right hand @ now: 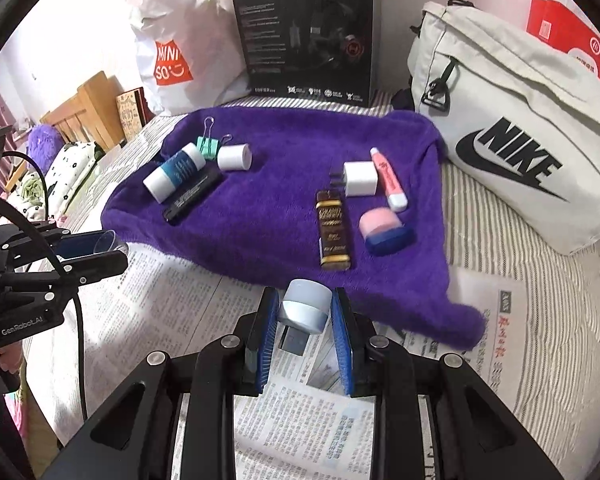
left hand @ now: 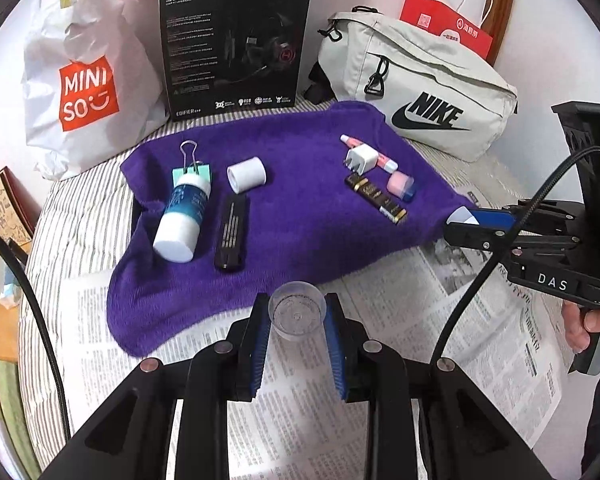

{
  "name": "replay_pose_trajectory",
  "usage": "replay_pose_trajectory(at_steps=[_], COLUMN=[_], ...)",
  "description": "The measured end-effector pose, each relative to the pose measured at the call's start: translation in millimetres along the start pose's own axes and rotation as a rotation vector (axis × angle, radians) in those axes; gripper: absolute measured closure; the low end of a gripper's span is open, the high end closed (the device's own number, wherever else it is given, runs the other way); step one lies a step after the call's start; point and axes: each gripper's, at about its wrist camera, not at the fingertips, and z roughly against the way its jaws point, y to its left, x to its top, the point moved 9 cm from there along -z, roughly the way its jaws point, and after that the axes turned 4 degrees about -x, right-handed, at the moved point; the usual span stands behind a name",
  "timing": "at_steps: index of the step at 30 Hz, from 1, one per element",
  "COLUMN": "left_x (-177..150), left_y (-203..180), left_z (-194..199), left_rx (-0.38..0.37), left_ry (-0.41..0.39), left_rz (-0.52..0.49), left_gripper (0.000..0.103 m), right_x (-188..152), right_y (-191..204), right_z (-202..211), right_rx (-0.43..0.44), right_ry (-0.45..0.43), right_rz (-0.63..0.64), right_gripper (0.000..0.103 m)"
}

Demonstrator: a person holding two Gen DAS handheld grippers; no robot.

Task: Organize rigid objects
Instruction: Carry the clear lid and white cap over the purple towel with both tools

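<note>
While clear cup sits pinched in left gripper over newspaper, right gripper clamps small USB light near purple towel edge. Bottle, charger, clip lie on towel.

We hold our left gripper tilted steeply downward, its blue-padded jaws clamped on a small clear plastic cup. Our right gripper points down at the same slant, jaws pinching a pale blue cylindrical USB plug. Fingers of our right hand wrap its black handle.
</note>
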Motion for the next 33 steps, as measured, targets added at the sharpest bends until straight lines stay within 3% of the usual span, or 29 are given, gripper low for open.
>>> replay_pose_trajectory(at_steps=[9,33], left_x=[22,41], left_y=[-1,21], left_z=[-6,-25], left_rx=[-0.009,-0.004], left_ry=[-0.005,0.019], left_rz=[-0.012,-0.002], left_gripper=[0.077,0.077], right_x=[17,42], right_y=[-8,-5], right_z=[1,-33], right_rx=[-0.012,0.011], right_ry=[-0.002,0.027], right_rz=[0.005,0.012], right_gripper=[0.076,0.076])
